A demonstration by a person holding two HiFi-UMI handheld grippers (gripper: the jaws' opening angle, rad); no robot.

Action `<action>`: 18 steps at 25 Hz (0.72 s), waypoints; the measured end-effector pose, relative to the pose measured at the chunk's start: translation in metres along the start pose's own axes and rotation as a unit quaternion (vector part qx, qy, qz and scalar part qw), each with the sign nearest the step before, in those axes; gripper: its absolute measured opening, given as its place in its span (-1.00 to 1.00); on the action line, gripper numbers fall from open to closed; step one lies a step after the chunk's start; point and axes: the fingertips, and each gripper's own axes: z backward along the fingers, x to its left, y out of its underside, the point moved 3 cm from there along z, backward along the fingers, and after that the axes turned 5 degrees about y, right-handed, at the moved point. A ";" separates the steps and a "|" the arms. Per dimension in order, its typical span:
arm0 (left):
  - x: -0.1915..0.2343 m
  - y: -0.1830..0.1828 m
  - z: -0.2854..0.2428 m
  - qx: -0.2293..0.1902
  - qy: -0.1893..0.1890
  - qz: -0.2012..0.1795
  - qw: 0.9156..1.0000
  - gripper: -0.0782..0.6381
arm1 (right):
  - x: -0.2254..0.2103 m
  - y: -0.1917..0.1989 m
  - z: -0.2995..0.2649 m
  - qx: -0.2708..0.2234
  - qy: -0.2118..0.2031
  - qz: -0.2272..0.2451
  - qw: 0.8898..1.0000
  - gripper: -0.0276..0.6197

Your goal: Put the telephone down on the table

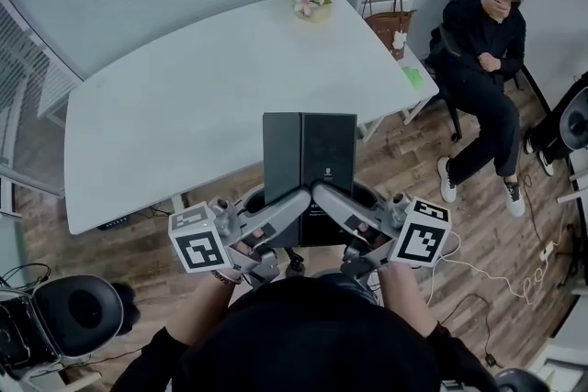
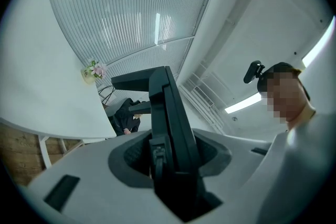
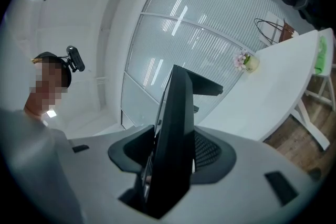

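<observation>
head view: the phone (image 1: 309, 165) hangs over the near edge of the tabletop (image 1: 184, 96), its long axis running near to far. the left gripper (image 1: 287, 207) and right gripper (image 1: 335, 205) clamp its near end.
left gripper view: the fingers (image 2: 79, 176) press the phone (image 2: 170, 128), seen edge-on.
right gripper view: the fingers (image 3: 247, 170) grip the phone (image 3: 176, 134) likewise, and open tabletop (image 3: 273, 97) lies beyond.

We clamp the flat black telephone (image 1: 309, 156) in our grey left gripper (image 1: 294, 201) and grey right gripper (image 1: 327, 197) (tips nearly meeting).

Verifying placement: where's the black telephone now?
Head view, centre: the flat black rectangular telephone is clamped at its near end between the left gripper and right gripper, its far end over the near edge of the white table.
</observation>
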 end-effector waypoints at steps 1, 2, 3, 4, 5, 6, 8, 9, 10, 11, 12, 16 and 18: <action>0.009 -0.007 -0.005 0.000 -0.002 -0.001 1.000 -0.25 | -0.008 -0.007 -0.007 0.001 -0.001 -0.001 1.000 -0.30; 0.019 -0.014 -0.010 0.000 -0.004 -0.002 1.000 -0.25 | -0.017 -0.015 -0.014 0.003 -0.002 -0.003 1.000 -0.30; 0.028 -0.020 -0.015 -0.001 -0.006 -0.003 1.000 -0.25 | -0.026 -0.021 -0.020 0.004 -0.003 -0.005 1.000 -0.30; 0.036 -0.025 -0.019 -0.001 -0.008 -0.004 1.000 -0.25 | -0.033 -0.026 -0.024 0.005 -0.004 -0.008 1.000 -0.30; 0.042 -0.028 -0.022 -0.002 -0.010 -0.004 1.000 -0.25 | -0.039 -0.031 -0.028 0.007 -0.005 -0.011 1.000 -0.31; 0.047 -0.032 -0.026 -0.003 -0.012 -0.004 1.000 -0.25 | -0.044 -0.035 -0.031 0.008 -0.006 -0.013 1.000 -0.31; 0.055 -0.041 -0.033 -0.005 -0.014 -0.004 1.000 -0.25 | -0.051 -0.047 -0.038 0.010 -0.008 -0.013 1.000 -0.31; 0.059 -0.047 -0.037 -0.006 -0.015 -0.005 1.000 -0.25 | -0.054 -0.053 -0.042 0.011 -0.009 -0.013 1.000 -0.31; 0.063 -0.052 -0.040 -0.007 -0.016 -0.007 1.000 -0.25 | -0.058 -0.058 -0.047 0.013 -0.011 -0.013 1.000 -0.31; 0.068 -0.057 -0.043 -0.008 -0.017 -0.009 1.000 -0.25 | -0.062 -0.064 -0.051 0.014 -0.012 -0.013 1.000 -0.31; 0.073 -0.062 -0.046 -0.010 -0.018 -0.011 1.000 -0.25 | -0.066 -0.069 -0.055 0.015 -0.013 -0.014 1.000 -0.31; 0.091 -0.076 -0.059 -0.017 -0.020 -0.012 1.000 -0.25 | -0.082 -0.087 -0.068 0.020 -0.015 -0.015 1.000 -0.31; 0.101 -0.084 -0.065 -0.018 -0.023 -0.012 1.000 -0.25 | -0.092 -0.095 -0.075 0.022 -0.015 -0.017 0.999 -0.31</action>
